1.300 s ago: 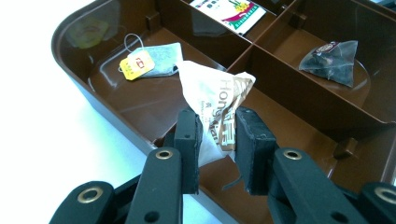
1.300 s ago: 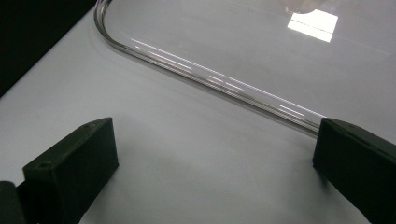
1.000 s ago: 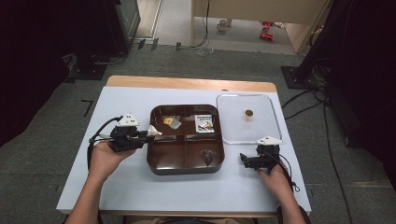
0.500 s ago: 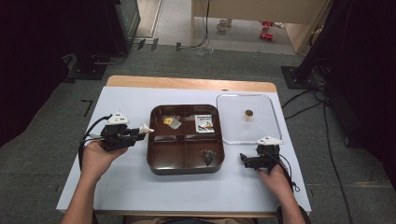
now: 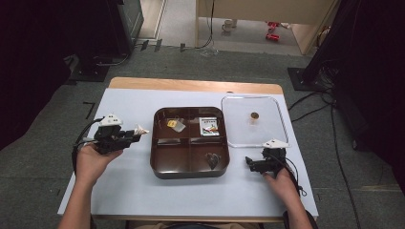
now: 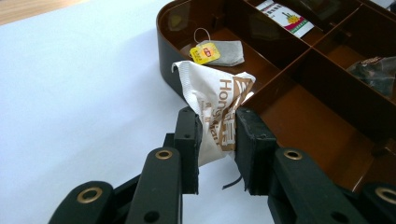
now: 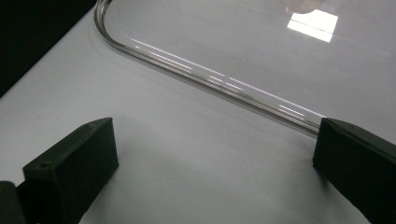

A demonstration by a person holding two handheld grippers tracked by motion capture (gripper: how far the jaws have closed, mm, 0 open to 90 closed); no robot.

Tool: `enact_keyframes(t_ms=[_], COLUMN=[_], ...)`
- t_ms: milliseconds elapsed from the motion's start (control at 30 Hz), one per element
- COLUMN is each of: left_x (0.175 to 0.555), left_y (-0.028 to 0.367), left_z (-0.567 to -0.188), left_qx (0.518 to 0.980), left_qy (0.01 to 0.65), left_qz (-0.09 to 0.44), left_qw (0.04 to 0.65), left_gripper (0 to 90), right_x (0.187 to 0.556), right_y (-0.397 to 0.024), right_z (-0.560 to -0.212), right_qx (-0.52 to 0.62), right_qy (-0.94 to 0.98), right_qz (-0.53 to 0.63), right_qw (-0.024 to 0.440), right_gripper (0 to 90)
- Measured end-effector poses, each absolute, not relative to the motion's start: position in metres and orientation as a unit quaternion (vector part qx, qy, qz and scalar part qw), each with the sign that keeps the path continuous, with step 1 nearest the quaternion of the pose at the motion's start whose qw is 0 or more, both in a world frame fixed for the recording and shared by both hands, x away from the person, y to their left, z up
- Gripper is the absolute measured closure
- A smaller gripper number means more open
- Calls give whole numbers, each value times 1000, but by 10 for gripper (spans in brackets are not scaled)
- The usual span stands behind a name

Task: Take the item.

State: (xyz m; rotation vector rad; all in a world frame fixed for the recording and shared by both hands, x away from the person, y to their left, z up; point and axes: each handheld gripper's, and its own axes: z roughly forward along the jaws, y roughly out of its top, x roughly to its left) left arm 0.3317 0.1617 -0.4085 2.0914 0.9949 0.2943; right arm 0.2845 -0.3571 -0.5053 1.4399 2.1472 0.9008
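Paper sachet (image 6: 215, 112) pinched in left gripper (image 6: 216, 140) jaws.

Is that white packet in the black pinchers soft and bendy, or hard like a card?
Probably soft: the packet looks crumpled and folds where the left gripper pinches it. It likely weighs very little, since its free end sticks up without drooping. It could slip out easily if the jaws loosened.

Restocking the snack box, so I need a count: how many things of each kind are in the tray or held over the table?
Tea bag with yellow tag: 1
White packet in the left claw: 1
Printed sachet: 1
Dark wrapped item: 1
Total: 4
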Motion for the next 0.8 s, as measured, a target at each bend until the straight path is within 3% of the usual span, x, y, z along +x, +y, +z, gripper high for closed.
enact_keyframes(t_ms=[800], left_x=[359], left_y=[174], left_z=[-446], left_qx=[820], left_qy=[445], left_qz=[105], left_qw=[344], left_gripper=[722], right_x=[285], right_y=[-357], right_z=[-505], right_qx=[515], right_qy=[768], right_qz=[322], right_qw=[201], right_gripper=[0])
